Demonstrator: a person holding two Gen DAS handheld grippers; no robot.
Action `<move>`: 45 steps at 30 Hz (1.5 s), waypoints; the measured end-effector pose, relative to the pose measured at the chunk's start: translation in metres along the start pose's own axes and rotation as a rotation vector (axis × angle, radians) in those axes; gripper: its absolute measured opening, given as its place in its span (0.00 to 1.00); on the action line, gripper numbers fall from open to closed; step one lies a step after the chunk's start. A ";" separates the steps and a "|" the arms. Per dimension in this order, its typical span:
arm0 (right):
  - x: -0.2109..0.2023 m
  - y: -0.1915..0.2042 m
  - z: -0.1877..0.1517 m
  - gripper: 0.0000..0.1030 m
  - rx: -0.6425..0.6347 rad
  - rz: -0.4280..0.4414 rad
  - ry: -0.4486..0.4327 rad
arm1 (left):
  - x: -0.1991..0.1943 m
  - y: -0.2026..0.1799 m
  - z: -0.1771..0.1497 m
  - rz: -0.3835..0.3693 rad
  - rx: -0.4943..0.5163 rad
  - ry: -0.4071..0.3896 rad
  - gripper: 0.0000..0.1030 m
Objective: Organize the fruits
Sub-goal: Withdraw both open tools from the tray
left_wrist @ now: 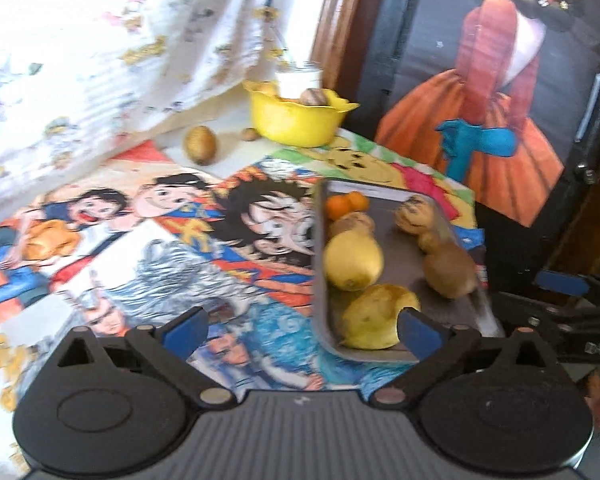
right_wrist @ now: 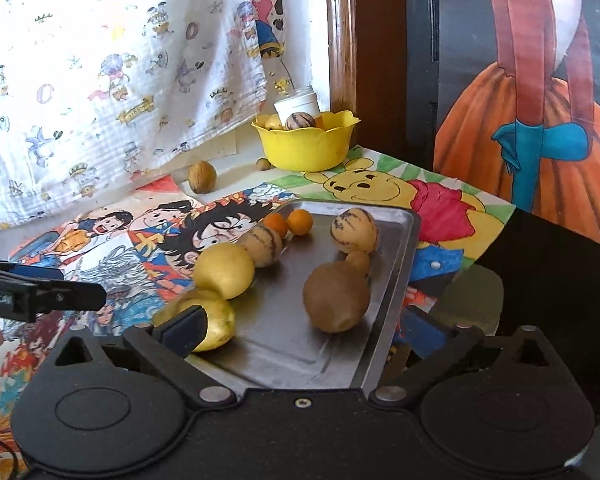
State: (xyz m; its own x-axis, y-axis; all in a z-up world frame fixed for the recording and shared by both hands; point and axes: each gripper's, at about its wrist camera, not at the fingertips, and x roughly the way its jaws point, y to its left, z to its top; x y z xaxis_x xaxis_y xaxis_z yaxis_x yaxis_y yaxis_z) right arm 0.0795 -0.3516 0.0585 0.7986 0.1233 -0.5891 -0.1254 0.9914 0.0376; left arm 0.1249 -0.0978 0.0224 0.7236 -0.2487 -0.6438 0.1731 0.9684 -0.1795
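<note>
A metal tray (right_wrist: pixel 296 356) (left_wrist: pixel 404 256) lies on the cartoon table cover. It holds two yellow lemons (right_wrist: pixel 225 271) (left_wrist: pixel 354 261), two small oranges (right_wrist: pixel 300 222) (left_wrist: pixel 346 203), two striped fruits (right_wrist: pixel 355 230) (left_wrist: pixel 414 213) and a brown kiwi (right_wrist: pixel 336 297) (left_wrist: pixel 450 272). A yellow bowl (right_wrist: pixel 306 144) (left_wrist: pixel 296 122) with fruit stands at the back. A brown fruit (right_wrist: pixel 202 176) (left_wrist: pixel 200 145) lies loose near it. My right gripper (right_wrist: pixel 300 330) is open over the tray's near end. My left gripper (left_wrist: pixel 300 326) is open at the tray's left edge.
A small nut (right_wrist: pixel 263 164) lies by the bowl. A white jar (right_wrist: pixel 298 103) stands behind the bowl. A printed cloth (right_wrist: pixel 112 72) hangs at the back left. A wooden frame (right_wrist: pixel 342 40) and a dark painted panel (right_wrist: pixel 540 100) rise at the right, past the table edge.
</note>
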 end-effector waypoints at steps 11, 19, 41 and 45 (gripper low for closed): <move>-0.025 0.039 -0.027 0.99 -0.003 0.009 0.060 | -0.019 0.025 -0.017 0.114 -0.051 0.052 0.99; -0.037 0.070 -0.042 0.99 -0.011 0.051 0.087 | -0.035 0.034 -0.030 0.169 -0.023 0.034 0.99; -0.043 0.132 -0.015 0.99 -0.167 0.184 0.080 | -0.066 0.114 -0.040 0.378 -0.111 0.038 1.00; -0.050 0.135 0.000 0.99 -0.179 0.210 0.044 | -0.070 0.120 -0.031 0.396 -0.104 0.017 1.00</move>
State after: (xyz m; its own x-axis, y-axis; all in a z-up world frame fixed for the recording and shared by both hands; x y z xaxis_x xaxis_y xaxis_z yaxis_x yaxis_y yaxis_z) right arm 0.0231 -0.2243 0.0931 0.7184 0.3198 -0.6177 -0.3909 0.9202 0.0217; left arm 0.0741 0.0354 0.0233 0.7096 0.1419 -0.6902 -0.1857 0.9825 0.0111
